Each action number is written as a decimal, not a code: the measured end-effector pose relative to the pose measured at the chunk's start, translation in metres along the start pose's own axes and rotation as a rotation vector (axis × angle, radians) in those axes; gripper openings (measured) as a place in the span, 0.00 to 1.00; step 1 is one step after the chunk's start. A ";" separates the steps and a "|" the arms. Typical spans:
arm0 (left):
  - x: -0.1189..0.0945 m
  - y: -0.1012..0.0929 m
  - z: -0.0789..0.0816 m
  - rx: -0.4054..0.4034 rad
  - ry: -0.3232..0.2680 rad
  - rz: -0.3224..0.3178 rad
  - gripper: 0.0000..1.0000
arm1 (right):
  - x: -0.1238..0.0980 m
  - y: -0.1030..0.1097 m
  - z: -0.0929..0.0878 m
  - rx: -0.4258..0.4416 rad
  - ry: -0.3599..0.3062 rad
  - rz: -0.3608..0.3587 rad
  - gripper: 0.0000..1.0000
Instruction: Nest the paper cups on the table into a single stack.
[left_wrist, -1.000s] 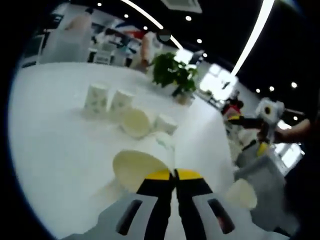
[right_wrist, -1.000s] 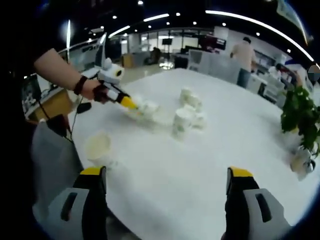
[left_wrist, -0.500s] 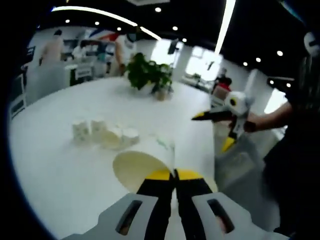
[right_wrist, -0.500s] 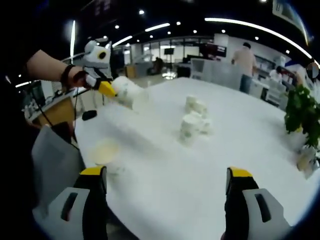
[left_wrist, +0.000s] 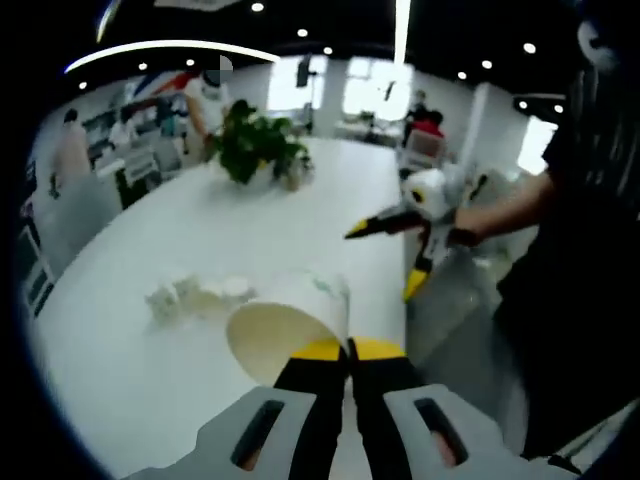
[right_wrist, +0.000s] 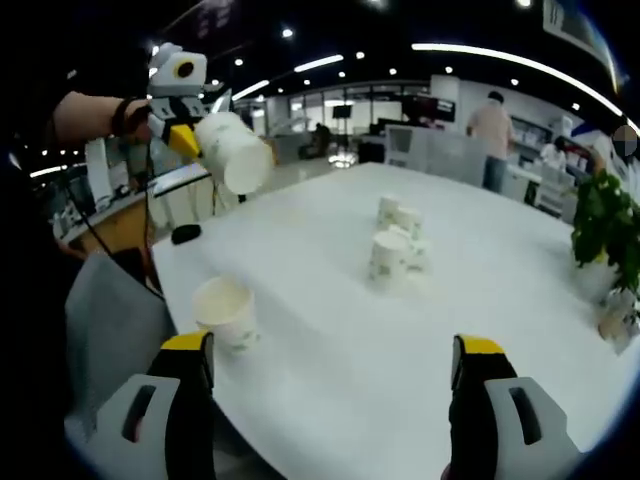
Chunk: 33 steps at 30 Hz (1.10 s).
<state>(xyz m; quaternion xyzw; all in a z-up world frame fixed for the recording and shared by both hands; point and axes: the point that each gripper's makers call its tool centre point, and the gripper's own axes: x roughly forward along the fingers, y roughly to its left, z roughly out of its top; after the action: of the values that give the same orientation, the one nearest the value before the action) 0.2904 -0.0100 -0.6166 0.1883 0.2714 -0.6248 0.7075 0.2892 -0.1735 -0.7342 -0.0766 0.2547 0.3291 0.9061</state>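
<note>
One cup (right_wrist: 235, 150), pinched at its rim by the left gripper (right_wrist: 185, 140), has risen off the worktop (right_wrist: 420, 340) and seems bound for the lone cup (right_wrist: 226, 312); right gripper (right_wrist: 335, 350) waits, jaws wide apart.

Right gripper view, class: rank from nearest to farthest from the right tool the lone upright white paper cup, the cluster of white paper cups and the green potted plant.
1. Lone upright white paper cup, near table edge, by the tool's left jaw.
2. Cluster of white paper cups, mid-table.
3. Green potted plant, far right edge.
</note>
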 end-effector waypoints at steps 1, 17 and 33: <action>-0.001 -0.002 0.002 0.020 0.010 0.002 0.00 | 0.000 -0.001 -0.001 0.002 0.000 -0.007 0.97; 0.031 -0.031 -0.024 0.114 0.217 -0.064 0.00 | 0.000 -0.002 -0.001 0.032 -0.025 -0.031 0.96; 0.052 -0.039 -0.064 0.359 0.451 -0.117 0.00 | 0.004 -0.009 -0.005 0.051 -0.025 -0.036 0.95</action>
<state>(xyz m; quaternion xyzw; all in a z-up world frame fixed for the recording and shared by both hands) 0.2459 -0.0179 -0.6960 0.4284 0.3176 -0.6451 0.5473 0.2951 -0.1801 -0.7407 -0.0538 0.2502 0.3070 0.9167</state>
